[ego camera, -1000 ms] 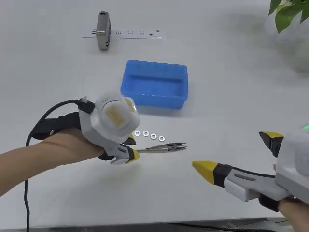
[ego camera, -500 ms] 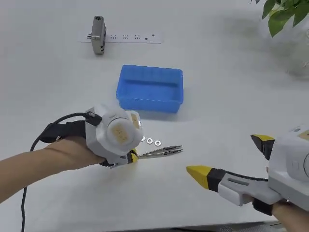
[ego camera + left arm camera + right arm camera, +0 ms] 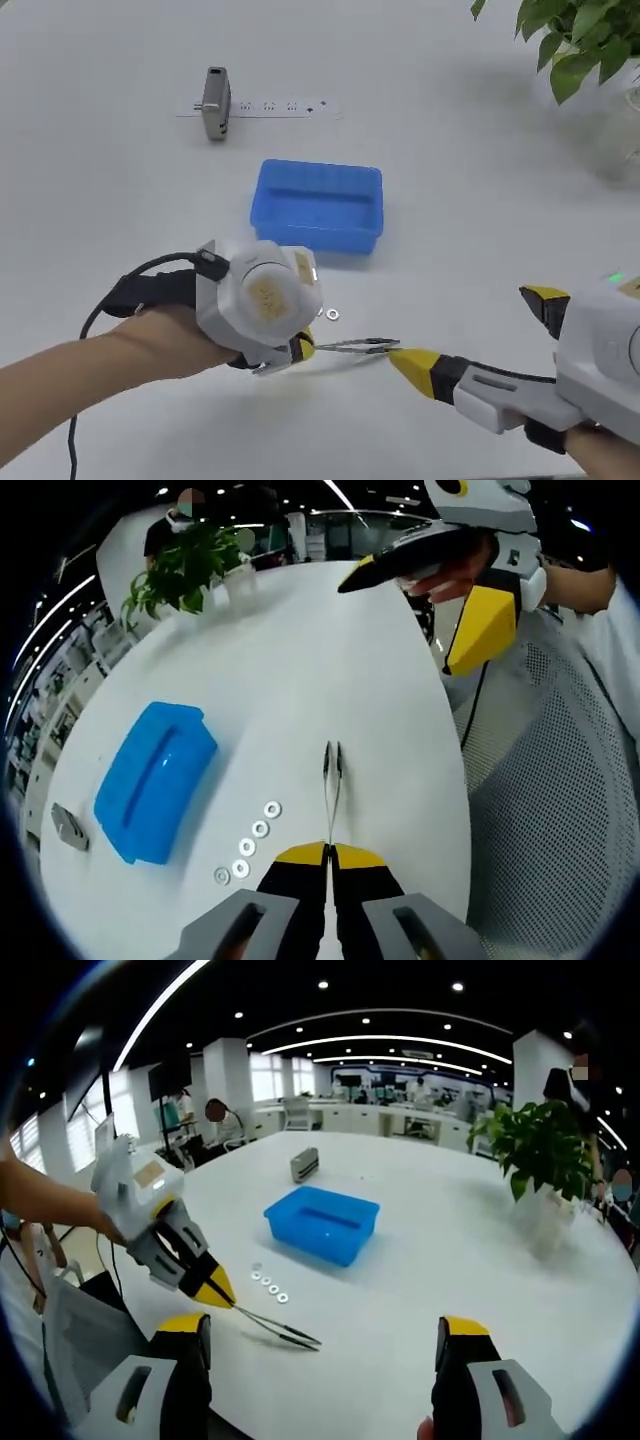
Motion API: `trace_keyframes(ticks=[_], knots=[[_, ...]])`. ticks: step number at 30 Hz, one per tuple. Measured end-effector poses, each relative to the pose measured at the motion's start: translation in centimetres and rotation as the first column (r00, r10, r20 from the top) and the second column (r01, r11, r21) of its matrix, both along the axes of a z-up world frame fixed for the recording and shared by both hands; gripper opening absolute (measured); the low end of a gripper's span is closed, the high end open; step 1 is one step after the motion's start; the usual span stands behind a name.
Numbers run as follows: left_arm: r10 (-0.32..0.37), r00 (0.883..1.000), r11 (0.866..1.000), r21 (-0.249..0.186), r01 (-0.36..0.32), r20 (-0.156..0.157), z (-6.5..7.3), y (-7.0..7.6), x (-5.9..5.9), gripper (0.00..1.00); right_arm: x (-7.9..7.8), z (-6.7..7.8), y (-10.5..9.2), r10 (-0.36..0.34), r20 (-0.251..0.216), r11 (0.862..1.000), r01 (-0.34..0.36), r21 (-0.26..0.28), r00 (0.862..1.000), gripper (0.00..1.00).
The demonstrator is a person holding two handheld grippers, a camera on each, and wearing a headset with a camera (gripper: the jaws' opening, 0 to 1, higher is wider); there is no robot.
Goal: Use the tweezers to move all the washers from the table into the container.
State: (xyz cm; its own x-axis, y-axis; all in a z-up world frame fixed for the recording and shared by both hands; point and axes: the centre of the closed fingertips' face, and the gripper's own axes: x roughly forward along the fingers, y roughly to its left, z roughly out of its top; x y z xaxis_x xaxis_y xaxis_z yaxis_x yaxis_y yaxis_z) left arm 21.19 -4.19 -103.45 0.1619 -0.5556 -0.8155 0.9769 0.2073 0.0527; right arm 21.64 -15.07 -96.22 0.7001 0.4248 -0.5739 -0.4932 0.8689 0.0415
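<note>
My left gripper is shut on a pair of metal tweezers, whose tips point right, low over the white table. In the left gripper view the tweezers run straight ahead from the shut jaws, with a row of small washers lying to their left. One washer peeks out beside the left gripper. Behind them sits the blue container, holding nothing that I can see. My right gripper stands open, its near yellow tip almost at the tweezers' tips. The right gripper view shows the washers between the tweezers and the container.
A white power strip with a grey adapter lies at the back of the table. A potted plant stands at the far right. A black cable trails from the left gripper. The table's front edge is close below both grippers.
My left gripper has carried the tweezers right and nearer, covering most of the washers in the head view. The right gripper's tip now sits close to the tweezers' tips.
</note>
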Motion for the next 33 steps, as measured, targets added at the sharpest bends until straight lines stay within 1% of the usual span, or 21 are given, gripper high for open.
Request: trace_keyframes(ticks=[6,9,10,13,15,17,19,20,21,22,23,24,25,26,27,28,29,30,31,32,33], knots=[[0.047,0.999,0.995,-0.092,-0.047,0.002,2.6,-0.8,-1.1,0.00,-0.7,0.6,0.2,0.016,0.024,1.000,-0.016,0.000,1.000,0.92],[0.076,0.997,0.988,-0.138,-0.075,0.000,4.0,-1.2,-1.6,0.00,-1.1,0.9,0.3,0.024,0.034,1.000,-0.024,-0.004,0.999,0.92],[0.090,0.996,0.982,-0.163,-0.090,-0.005,4.5,-1.6,-1.9,0.00,-1.3,1.0,0.3,0.030,0.040,1.000,-0.030,-0.008,0.999,0.92],[0.104,0.994,0.975,-0.194,-0.104,-0.009,5.5,-1.8,-2.3,0.00,-1.8,1.3,0.5,0.050,0.050,0.999,-0.050,-0.007,0.997,0.90],[0.114,0.993,0.972,-0.204,-0.113,-0.009,6.2,-1.8,-2.7,0.00,-2.2,1.5,0.9,0.079,0.055,0.997,-0.079,-0.001,0.995,0.86],[0.120,0.993,0.966,-0.230,-0.121,-0.018,7.5,-1.9,-3.3,0.00,-2.6,1.7,1.4,0.130,0.057,0.991,-0.131,0.003,0.990,0.78],[0.104,0.995,0.963,-0.249,-0.104,-0.012,9.0,-2.0,-4.0,0.00,-3.0,1.8,2.2,0.204,0.067,0.979,-0.204,-0.010,0.977,0.72],[0.095,0.995,0.963,-0.252,-0.094,-0.009,9.6,-2.0,-4.3,0.00,-3.3,1.9,2.6,0.236,0.062,0.972,-0.236,-0.005,0.970,0.66],[0.080,0.997,0.963,-0.257,-0.079,-0.007,10.6,-2.0,-4.7,0.00,-3.7,2.3,3.4,0.289,0.060,0.957,-0.291,0.017,0.955,0.59],[0.072,0.997,0.962,-0.264,-0.069,0.001,11.5,-1.9,-5.0,0.00,-4.4,2.7,4.5,0.359,0.045,0.931,-0.361,0.046,0.932,0.50],[0.060,0.998,0.963,-0.265,-0.055,0.011,12.2,-1.8,-5.3,0.00,-4.9,3.0,5.2,0.402,0.035,0.913,-0.404,0.063,0.915,0.45],[0.047,0.999,0.964,-0.264,-0.040,0.021,12.8,-1.7,-5.5,0.00,-5.6,3.4,6.1,0.462,0.025,0.883,-0.462,0.084,0.886,0.41],[0.028,0.999,0.965,-0.261,-0.017,0.036,13.8,-1.5,-5.9,0.00,-5.7,3.8,6.6,0.490,0.031,0.867,-0.491,0.084,0.871,0.39],[0.023,0.999,0.965,-0.260,-0.012,0.039,14.3,-1.4,-6.1,0.00,-6.4,4.2,7.4,0.550,0.023,0.831,-0.550,0.085,0.835,0.37],[0.015,0.999,0.966,-0.260,-0.002,0.048,15.2,-1.3,-6.4,0.00,-6.7,4.3,7.7,0.571,0.007,0.818,-0.570,0.079,0.821,0.35],[0.004,0.999,0.966,-0.259,0.010,0.055,15.8,-1.2,-6.6,0.00,-6.8,4.5,8.0,0.593,0.013,0.803,-0.593,0.063,0.805,0.33],[-0.001,0.998,0.967,-0.255,0.018,0.064,16.5,-1.0,-6.8,0.00,-7.1,4.7,8.5,0.634,0.008,0.772,-0.634,0.038,0.773,0.31],[-0.004,0.997,0.968,-0.251,0.022,0.073,16.9,-0.9,-6.9,0.00,-7.2,4.9,8.7,0.652,0.007,0.758,-0.652,0.028,0.758,0.27],[-0.008,0.997,0.968,-0.248,0.028,0.080,17.3,-0.7,-7.1,0.00,-7.1,5.1,9.0,0.662,0.014,0.749,-0.663,0.021,0.749,0.25],[-0.012,0.997,0.969,-0.244,0.031,0.081,17.7,-0.6,-7.4,0.00,-7.4,5.5,9.5,0.687,0.013,0.726,-0.687,0.031,0.727,0.23],[-0.013,0.997,0.970,-0.242,0.033,0.082,18.0,-0.4,-7.6,0.00,-7.6,5.6,9.8,0.699,0.006,0.715,-0.698,0.042,0.715,0.20]])
